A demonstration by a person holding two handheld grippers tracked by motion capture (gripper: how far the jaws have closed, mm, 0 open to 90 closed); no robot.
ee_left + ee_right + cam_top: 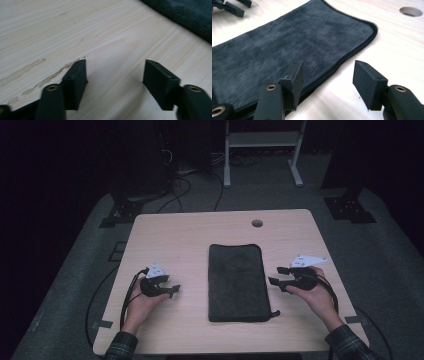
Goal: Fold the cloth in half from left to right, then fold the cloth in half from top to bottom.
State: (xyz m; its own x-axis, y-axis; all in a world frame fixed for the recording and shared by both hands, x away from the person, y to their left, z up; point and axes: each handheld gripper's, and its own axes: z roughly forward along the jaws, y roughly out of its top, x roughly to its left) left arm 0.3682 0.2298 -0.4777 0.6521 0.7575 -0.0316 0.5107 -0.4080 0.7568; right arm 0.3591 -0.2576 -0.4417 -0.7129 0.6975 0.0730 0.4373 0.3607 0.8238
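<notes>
One dark cloth (236,282) lies flat mid-worktop (185,232), long side running away from me. I hold the left gripper (172,290) and right gripper (277,276) on either side of it, likely staged for its edges. Two grippers, jaws apart, both empty. One hole (257,223) at the far edge.
</notes>
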